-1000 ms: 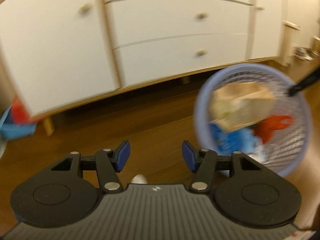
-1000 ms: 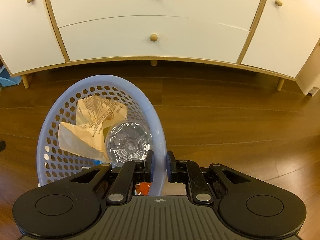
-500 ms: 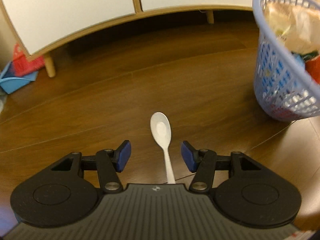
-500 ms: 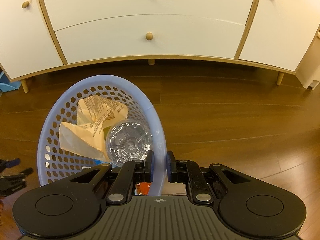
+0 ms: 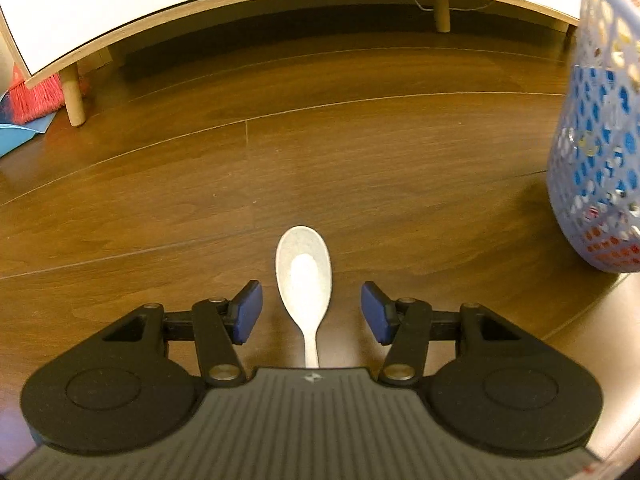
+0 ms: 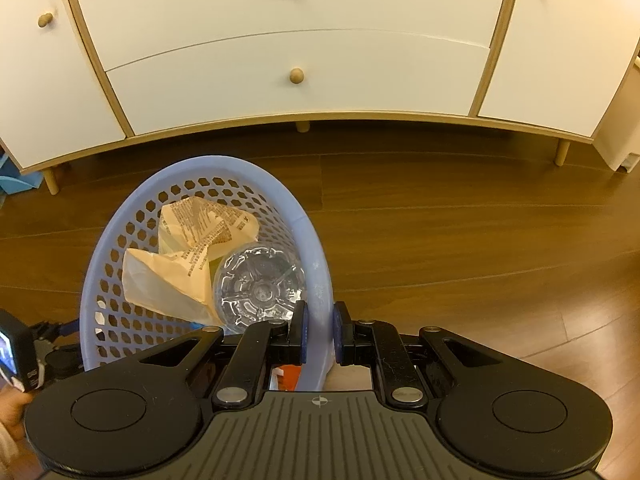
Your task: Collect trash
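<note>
A white plastic spoon [image 5: 305, 276] lies on the wooden floor, bowl pointing away from me. My left gripper [image 5: 311, 311] hovers low over it, open, with the spoon's neck between the two blue pads and neither pad touching it. The spoon's handle runs under the gripper body and is hidden. My right gripper [image 6: 319, 337] is shut on the rim of the lilac mesh basket [image 6: 120, 256], which holds a crumpled beige paper bag [image 6: 188, 256] and a clear plastic bottle [image 6: 260, 290]. In the left wrist view the basket [image 5: 596, 160] stands at the far right.
A white sideboard [image 6: 296, 40] on short wooden legs [image 5: 76, 96] runs along the back. A red broom [image 5: 36, 96] and a blue dustpan [image 5: 16, 136] sit at its left end. The left gripper's rear [image 6: 16, 354] and a hand show at the right wrist view's left edge.
My left gripper swung away from the basket, dropped to the floor and closed in on the spoon, which now lies between its open fingers. The right gripper kept its hold on the basket rim.
</note>
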`<state>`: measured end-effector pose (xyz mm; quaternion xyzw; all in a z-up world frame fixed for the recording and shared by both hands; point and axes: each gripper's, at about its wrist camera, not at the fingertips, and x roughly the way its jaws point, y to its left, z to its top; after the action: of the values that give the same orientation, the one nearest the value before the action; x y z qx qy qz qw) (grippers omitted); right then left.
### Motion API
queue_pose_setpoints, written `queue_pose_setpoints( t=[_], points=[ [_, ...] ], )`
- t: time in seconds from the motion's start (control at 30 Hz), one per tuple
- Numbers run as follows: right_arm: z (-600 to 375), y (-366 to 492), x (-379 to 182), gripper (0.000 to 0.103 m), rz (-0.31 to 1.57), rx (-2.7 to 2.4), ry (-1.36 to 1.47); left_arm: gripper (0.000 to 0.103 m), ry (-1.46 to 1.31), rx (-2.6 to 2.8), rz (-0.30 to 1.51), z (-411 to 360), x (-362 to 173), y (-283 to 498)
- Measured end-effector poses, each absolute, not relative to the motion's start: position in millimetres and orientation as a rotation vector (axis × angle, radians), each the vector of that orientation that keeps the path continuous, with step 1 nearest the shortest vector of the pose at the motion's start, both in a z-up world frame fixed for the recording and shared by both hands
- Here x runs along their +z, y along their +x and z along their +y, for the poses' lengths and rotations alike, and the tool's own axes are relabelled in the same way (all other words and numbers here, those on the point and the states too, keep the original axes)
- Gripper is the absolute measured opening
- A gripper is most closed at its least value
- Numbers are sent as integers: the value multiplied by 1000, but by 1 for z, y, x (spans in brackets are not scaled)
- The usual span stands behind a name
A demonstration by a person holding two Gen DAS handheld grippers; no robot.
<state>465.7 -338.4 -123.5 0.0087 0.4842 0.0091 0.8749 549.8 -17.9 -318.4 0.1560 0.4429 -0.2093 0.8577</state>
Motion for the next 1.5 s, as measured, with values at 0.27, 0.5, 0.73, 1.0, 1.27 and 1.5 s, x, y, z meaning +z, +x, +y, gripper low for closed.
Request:
queue_pose_setpoints(
  t=[0.27,0.5,0.73,1.0,1.27,1.5],
  points=[
    [-337,468,-122,9,1006,27,14,29,341,-399,935,-27,-339,562],
    [-338,470,-123,9,1004,24,13,27,337,-412,903,-24,-332,561],
    [-337,469,-124,9,1002,23,14,27,325,-448,847,-14,-296,549],
    [-337,468,-125,9,999,8,35,1,300,-562,733,-17,-214,515],
    [-338,462,-124,9,1003,3,55,3,271,-588,700,-10,-178,491],
    [-338,461,-124,9,1000,9,75,29,310,-485,800,6,-225,510]
  ],
)
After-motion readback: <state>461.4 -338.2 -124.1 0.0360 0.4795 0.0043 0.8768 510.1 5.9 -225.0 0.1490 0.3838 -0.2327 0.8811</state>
